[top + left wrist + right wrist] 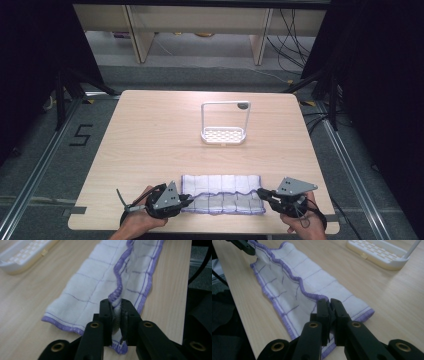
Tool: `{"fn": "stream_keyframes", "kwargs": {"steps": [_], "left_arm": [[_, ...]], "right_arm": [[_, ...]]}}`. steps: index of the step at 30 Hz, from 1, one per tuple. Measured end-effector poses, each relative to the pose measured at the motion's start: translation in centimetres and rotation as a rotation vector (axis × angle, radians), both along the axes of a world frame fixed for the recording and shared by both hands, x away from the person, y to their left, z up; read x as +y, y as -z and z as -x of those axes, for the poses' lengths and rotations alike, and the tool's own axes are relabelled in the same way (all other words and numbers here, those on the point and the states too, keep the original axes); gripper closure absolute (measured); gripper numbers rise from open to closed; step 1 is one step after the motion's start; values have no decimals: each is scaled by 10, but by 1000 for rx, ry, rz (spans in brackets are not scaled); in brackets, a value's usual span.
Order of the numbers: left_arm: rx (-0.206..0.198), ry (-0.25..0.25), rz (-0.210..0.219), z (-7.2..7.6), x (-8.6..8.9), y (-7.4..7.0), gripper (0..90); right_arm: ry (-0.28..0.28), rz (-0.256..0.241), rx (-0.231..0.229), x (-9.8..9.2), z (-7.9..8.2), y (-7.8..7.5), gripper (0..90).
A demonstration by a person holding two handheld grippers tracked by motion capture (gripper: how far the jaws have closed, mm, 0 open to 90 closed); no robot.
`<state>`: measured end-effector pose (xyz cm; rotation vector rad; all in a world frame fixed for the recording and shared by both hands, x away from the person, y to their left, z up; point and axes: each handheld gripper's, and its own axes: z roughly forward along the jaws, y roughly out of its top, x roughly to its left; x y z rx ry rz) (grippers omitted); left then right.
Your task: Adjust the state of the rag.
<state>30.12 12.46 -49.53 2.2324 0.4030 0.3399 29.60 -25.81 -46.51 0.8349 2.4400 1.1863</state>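
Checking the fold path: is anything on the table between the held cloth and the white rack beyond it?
Nothing visible. Bare table lies between the cloth and the rack; both grippers pinch its upper purple hem.

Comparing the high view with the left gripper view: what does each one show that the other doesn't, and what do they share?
High view alone: the rack's upright white frame, the right gripper at the cloth's other end, both hands, and the floor beyond the table. Left gripper view alone: the left gripper with its jaws shut on a pinched purple hem. Both: the folded white cloth and the rack's tray.
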Motion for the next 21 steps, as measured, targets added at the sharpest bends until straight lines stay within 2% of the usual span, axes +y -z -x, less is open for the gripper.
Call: {"fn": "stream_keyframes", "kwargs": {"steps": [1,3,4,6,7,8,9,10,11,13,14,16,19,21], "left_arm": [[19,-15,27,1,-1,6,771],[55,-1,9,2,-2,12,693],[66,-4,26,3,-3,13,655],[70,7,40,4,-3,11,583],[81,1,51,5,-3,9,537],[90,0,80,6,-3,8,476],[93,2,104,8,-2,5,464],[89,12,99,8,0,2,422],[96,8,109,9,0,0,422],[81,4,126,6,3,-5,370],[82,-13,133,4,3,-8,364],[71,-50,120,-4,4,-12,362],[75,-130,76,-31,5,-14,350],[95,-156,64,-45,4,-12,350]], "right_arm": [[-10,7,4,0,1,3,859],[-18,26,33,0,4,9,828],[-24,22,54,0,5,11,803],[1,3,76,-1,7,12,690],[10,-5,71,-2,8,11,666],[20,-19,61,-3,9,9,639],[22,-39,58,-4,10,7,620],[23,-68,51,-4,11,2,565],[23,-68,51,-4,11,2,565],[38,-98,61,-4,11,0,553],[33,-83,45,-4,10,0,542],[52,-65,56,-1,7,1,532],[73,-33,52,3,-2,5,509],[84,-15,44,5,-7,5,501]]}}
